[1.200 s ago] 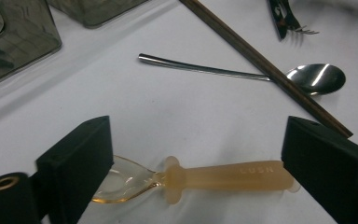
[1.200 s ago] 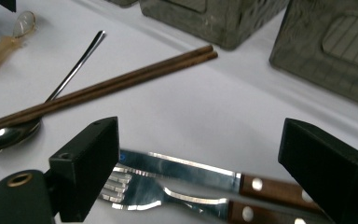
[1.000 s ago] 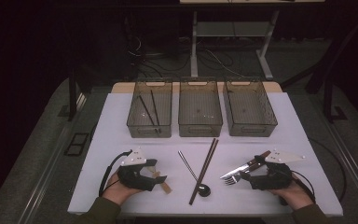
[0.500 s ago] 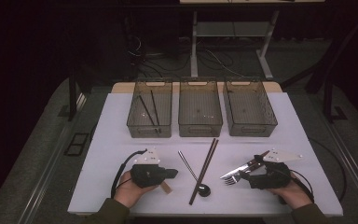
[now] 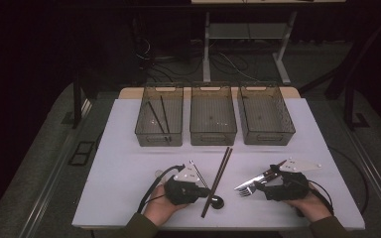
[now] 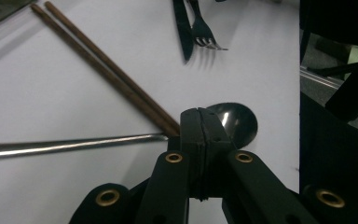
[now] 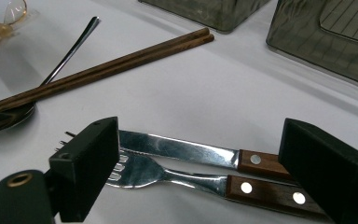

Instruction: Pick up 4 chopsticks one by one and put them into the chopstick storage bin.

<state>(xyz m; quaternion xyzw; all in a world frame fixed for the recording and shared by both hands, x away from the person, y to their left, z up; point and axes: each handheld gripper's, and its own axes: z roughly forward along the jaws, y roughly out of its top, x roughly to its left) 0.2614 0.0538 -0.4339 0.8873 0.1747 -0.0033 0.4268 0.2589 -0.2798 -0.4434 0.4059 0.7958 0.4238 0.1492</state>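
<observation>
Right, left gripper [image 6: 198,122] had its fingers fully shut, pads pressed together with nothing between them, after just closing. Tips sat on the white surface [image 5: 124,168] right at the near ends of the two brown wooden chopsticks [image 6: 107,70], just in front of the dark shiny spoon bowl [image 6: 235,120]. The spoon's thin metal handle [image 6: 65,145] ran off to the left in the left gripper view, passing under the chopsticks. In the high view the left gripper [image 5: 198,192] lay low at the front edge, touching that chopstick/spoon cross.

Right gripper [image 7: 205,168] had fingers wide, one each side of the wooden-handled steel fork [image 7: 177,176] and wooden-handled steel knife [image 7: 186,150], which lay side by side flat on the surface. Pads weren't pressing on either. In the high view the right gripper [image 5: 265,184] was well apart from the left, with fork and knife tips poking out toward centre.

Three smoky translucent plastic bins [image 5: 213,133] stood in a row at the back; the left one held two dark sticks [image 5: 158,116].
</observation>
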